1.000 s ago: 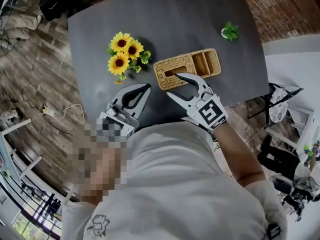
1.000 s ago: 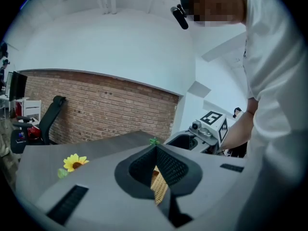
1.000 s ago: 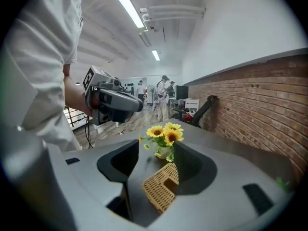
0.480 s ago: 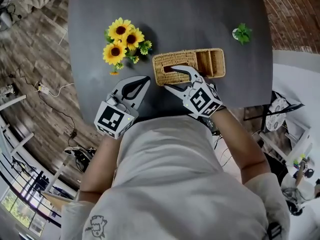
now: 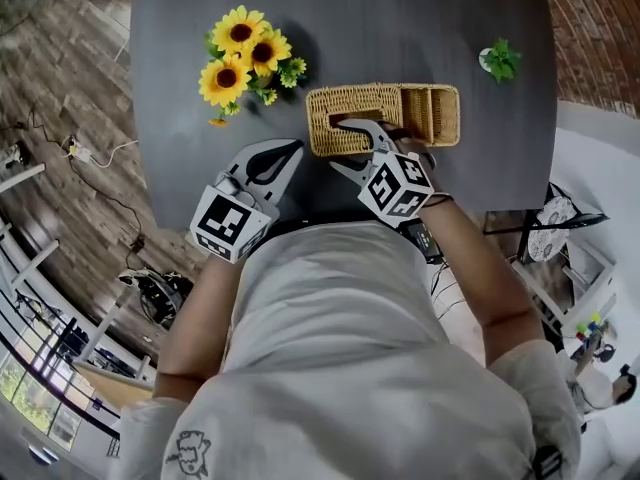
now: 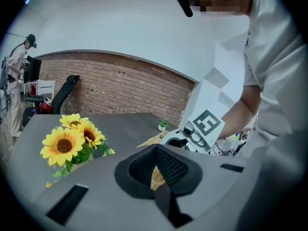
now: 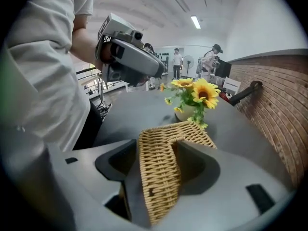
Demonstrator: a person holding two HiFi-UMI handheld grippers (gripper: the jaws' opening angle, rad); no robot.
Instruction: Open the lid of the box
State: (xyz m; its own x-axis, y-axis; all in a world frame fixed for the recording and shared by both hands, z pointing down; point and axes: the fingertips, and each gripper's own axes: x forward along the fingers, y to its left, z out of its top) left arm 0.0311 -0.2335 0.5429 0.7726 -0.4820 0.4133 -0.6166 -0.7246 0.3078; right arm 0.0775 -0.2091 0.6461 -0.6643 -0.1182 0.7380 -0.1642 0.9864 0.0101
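A wicker box [image 5: 452, 103] lies on the dark table [image 5: 400, 18], its woven lid [image 5: 345, 106] over the left half and open compartments at the right. My right gripper [image 5: 340, 144] is at the lid's near edge. Its jaws are opening and stand wide, one above and one below the lid [image 7: 159, 177], whose corner rises between them in the right gripper view [image 7: 159, 146]. I see no pad pressing on it. My left gripper [image 5: 293, 149] rests to the left of the box, shut and empty, tips together [image 6: 156, 149].
A bunch of sunflowers [image 5: 240, 58] stands left of the box, close to the lid's far corner [image 7: 197, 93]. A small green plant [image 5: 498, 61] sits at the table's far right. The table's near edge runs just under both grippers. People stand far off in the room.
My right gripper has moved forward from beside the box until its jaws straddle the lid's near edge. The left gripper has stayed where it was, still shut.
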